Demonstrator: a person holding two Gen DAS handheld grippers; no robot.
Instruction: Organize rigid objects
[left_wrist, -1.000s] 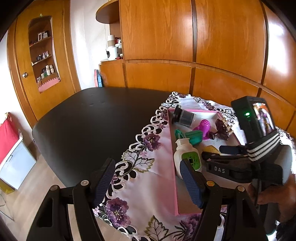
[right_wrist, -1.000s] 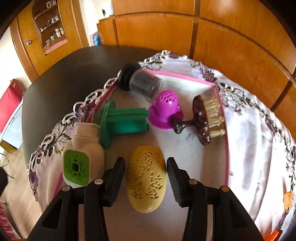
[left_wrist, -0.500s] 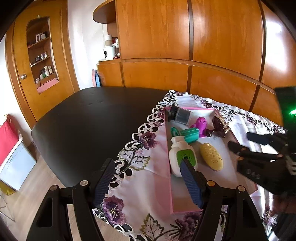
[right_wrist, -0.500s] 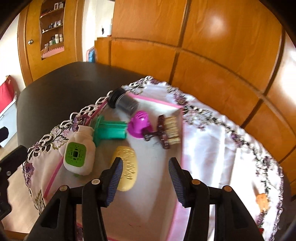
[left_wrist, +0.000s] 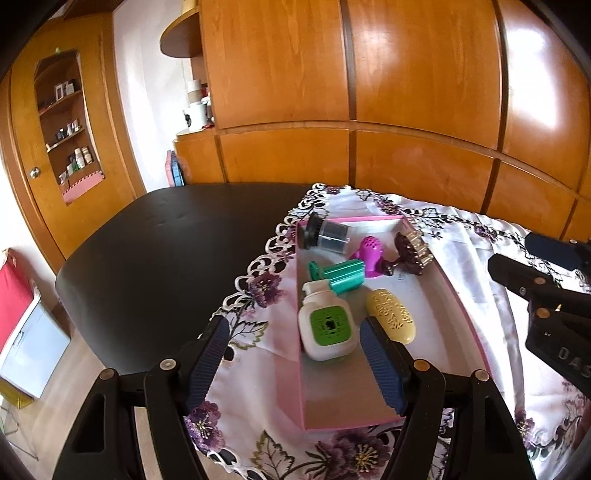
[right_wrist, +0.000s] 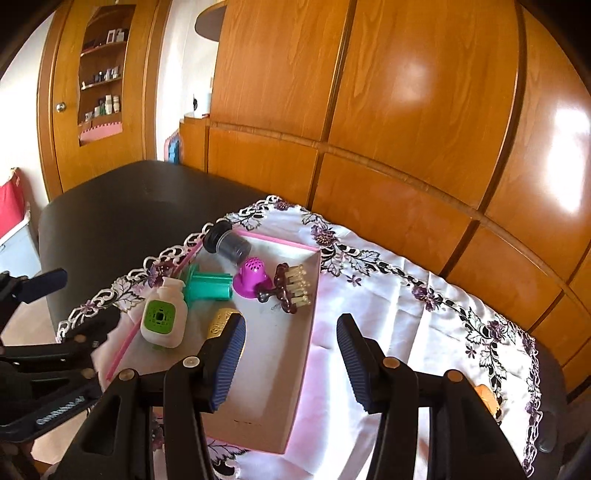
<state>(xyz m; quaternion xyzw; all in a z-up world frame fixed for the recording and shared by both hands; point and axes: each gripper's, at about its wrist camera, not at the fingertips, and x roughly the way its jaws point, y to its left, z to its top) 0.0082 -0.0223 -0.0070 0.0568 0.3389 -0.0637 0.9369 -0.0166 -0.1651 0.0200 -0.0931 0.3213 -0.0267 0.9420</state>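
Both my claws hang above the worktop (left_wrist: 155, 266), a black surface half covered by a white cloth (right_wrist: 406, 314) with purple flowers and a lacy edge. My left claw (left_wrist: 295, 363) stands with its jaws wide apart and empty; it points down at the near left corner of a shallow pink-edged box (left_wrist: 458, 317) lying on the cloth. My right claw (right_wrist: 291, 363) also has its jaws apart, with nothing between the blue ribbed pads; they straddle the box's right wall from above.

Everything to be sorted lies inside the box. Nearest me on the left is a white bottle with a green square panel (left_wrist: 327, 326), lying flat. Just beside it to the right lies a yellow oval case with a cut-out pattern (left_wrist: 392, 320), apart from either claw; in the right wrist view my left pad hides most of it. Behind the bottle lies a teal green plastic piece with a round flange (left_wrist: 338, 275). At the far left corner a clear jar with a black lid (left_wrist: 325, 236) lies on its side. To its right stands a magenta perforated dome (left_wrist: 369, 254), and touching it is a dark brown brush with pale bristles (right_wrist: 290, 290), on its side.
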